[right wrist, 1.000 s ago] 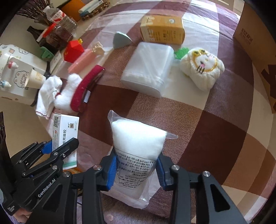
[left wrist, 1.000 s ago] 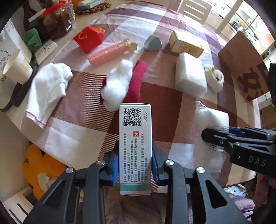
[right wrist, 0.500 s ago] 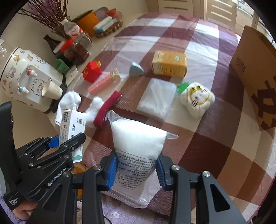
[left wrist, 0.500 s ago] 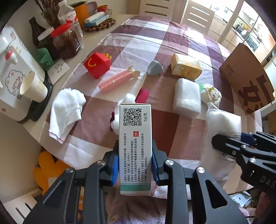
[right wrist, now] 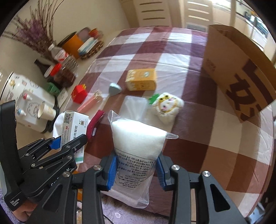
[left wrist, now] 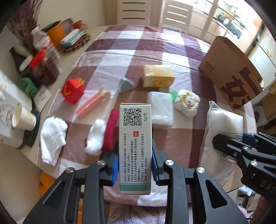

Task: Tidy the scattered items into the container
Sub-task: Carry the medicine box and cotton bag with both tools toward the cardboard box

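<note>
Grippers [left wrist: 134, 169] seemingly higher above tablecloth [left wrist: 186, 137]

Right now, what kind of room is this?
Most likely a home dining room: a checked tablecloth over a table, white slatted chairs at its far end, and a drinks dispenser with a paper cup.

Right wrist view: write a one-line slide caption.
Right gripper holds a bag of white powder above the checked tablecloth.
</note>
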A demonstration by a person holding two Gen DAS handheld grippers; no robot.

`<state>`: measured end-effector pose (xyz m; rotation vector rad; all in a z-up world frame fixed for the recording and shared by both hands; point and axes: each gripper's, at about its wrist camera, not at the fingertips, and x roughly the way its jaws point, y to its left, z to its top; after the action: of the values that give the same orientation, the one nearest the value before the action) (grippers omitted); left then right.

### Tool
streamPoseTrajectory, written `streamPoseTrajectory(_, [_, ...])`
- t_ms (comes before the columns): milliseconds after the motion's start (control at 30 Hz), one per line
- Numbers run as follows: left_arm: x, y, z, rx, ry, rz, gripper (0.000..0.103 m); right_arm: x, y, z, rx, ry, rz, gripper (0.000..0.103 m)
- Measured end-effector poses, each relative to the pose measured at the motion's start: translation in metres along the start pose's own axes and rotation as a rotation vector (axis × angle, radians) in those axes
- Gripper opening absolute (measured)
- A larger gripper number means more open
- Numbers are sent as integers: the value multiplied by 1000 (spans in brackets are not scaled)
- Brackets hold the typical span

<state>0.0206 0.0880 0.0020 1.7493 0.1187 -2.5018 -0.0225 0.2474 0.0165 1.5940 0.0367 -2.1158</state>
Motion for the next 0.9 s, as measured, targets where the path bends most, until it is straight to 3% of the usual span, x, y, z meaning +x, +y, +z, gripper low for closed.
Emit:
streamPoseTrajectory(433, [5,-54,40,203,-5,-89,31,-26,-46,1,194,-82,-95,39])
streamPoseTrajectory(900, [14,-84,61,418,17,-190,31,-42,-59,-13,400,-142,-201,39])
